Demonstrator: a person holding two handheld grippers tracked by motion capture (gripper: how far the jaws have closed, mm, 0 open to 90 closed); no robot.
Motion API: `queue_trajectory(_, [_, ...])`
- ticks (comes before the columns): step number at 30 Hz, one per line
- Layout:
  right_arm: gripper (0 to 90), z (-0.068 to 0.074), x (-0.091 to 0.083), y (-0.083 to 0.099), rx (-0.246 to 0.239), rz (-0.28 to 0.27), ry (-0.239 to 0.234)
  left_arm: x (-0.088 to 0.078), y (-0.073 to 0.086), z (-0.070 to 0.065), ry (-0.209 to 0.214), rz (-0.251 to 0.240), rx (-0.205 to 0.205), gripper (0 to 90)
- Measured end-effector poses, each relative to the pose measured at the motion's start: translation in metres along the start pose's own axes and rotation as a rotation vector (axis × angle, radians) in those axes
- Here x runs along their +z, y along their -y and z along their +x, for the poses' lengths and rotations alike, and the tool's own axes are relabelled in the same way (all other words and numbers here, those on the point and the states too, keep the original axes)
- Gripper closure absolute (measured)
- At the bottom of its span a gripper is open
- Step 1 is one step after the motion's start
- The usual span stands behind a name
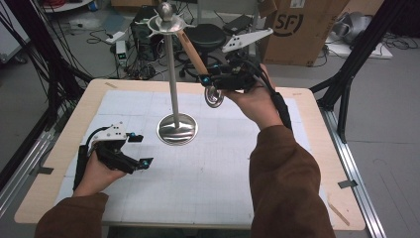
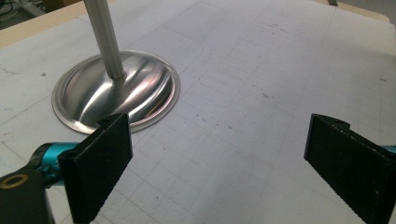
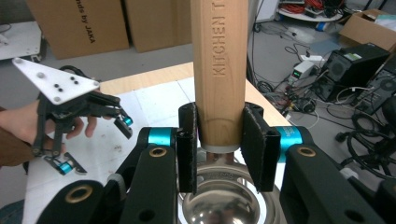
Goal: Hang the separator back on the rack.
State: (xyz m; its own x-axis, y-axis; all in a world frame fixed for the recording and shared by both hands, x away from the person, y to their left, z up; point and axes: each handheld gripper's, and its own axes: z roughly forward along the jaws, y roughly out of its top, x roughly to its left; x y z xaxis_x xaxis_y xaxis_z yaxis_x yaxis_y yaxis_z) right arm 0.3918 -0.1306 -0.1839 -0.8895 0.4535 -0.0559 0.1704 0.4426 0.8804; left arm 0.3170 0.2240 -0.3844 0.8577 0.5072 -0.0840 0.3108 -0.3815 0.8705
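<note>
The left gripper (image 1: pixel 140 149) rests on the tabletop (image 1: pixel 69 129), fingers spread wide and empty. Beyond stands a metal stand (image 1: pixel 175 94). The right gripper (image 1: pixel 214 85) clamps a wooden-handled ladle (image 1: pixel 196 57), its bowl half hidden, handle reaching the stand's top.

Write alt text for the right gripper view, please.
The right tool is shut on the wooden handle of a metal ladle, just above its shiny bowl; the handle is stamped KITCHEN. Farther off at left, a hand holds the left tool open above the white mat.
</note>
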Motion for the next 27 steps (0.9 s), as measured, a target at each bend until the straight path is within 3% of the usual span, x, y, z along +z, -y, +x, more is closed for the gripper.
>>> queue_trajectory(20, [68.7, -0.012, 0.02, 0.005, 0.046, -0.041, -0.013, 0.001, 0.0, 0.0, 0.004, 0.003, 0.003, 8.4])
queue_trajectory(27, [68.6, -0.013, 0.031, 0.005, 0.046, -0.021, 0.005, 0.001, 0.0, 0.0, 0.006, 0.003, 0.006, 8.4])
